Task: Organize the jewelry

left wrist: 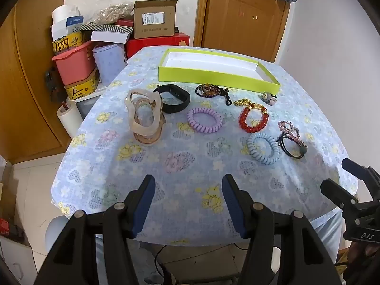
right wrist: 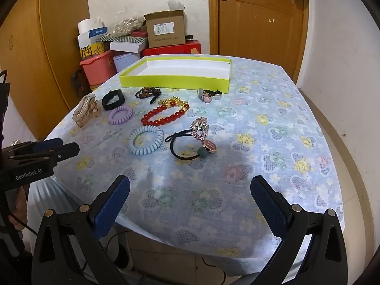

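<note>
An empty lime-green tray [left wrist: 213, 76] [right wrist: 173, 80] sits at the table's far side. In front of it lie a beige hair claw [left wrist: 144, 116] [right wrist: 86, 112], a black band [left wrist: 174, 98] [right wrist: 113, 99], a dark bead bracelet [left wrist: 210, 90] [right wrist: 147, 93], a purple coil tie [left wrist: 204, 120] [right wrist: 120, 115], a red bead bracelet [left wrist: 253, 118] [right wrist: 163, 115], a blue coil tie [left wrist: 263, 147] [right wrist: 146, 140], a black hair tie with a pink rhinestone charm [left wrist: 292, 137] [right wrist: 194, 140] and a small charm [left wrist: 269, 97] [right wrist: 205, 95]. My left gripper [left wrist: 188, 199] and my right gripper [right wrist: 190, 199] are open and empty above the near table edge.
The table [left wrist: 185, 166] has a blue floral cloth. Boxes and a pink bin [left wrist: 73, 64] are stacked behind its left side. A wooden door [right wrist: 258, 23] is behind. Each gripper shows at the edge of the other's view [left wrist: 344, 182] [right wrist: 59, 146].
</note>
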Demonstrator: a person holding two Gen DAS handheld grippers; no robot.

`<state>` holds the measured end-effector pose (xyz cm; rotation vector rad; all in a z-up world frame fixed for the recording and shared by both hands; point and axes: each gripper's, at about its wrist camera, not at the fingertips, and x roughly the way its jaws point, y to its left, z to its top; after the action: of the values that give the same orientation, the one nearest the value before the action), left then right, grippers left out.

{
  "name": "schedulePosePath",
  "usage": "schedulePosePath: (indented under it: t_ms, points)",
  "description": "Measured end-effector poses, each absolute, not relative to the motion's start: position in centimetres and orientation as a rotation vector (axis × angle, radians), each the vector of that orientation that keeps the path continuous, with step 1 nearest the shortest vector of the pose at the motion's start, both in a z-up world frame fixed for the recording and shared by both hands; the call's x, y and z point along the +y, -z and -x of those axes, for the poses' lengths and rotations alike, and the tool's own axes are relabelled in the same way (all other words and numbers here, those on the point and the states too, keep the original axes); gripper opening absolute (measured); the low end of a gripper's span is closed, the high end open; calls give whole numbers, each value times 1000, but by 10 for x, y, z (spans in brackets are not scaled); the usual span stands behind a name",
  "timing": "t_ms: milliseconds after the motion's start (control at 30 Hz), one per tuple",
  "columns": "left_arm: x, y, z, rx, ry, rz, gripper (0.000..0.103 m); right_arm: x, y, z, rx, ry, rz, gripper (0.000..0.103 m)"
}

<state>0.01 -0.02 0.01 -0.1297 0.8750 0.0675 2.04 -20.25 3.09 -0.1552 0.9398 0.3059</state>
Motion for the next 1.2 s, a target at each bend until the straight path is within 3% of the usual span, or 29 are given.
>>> schedulePosePath:
  t_ms: [1200]
  points:
    - [18, 7, 2, 882, -77, 161, 61, -197, -29, -24, 949, -333, 144, 101]
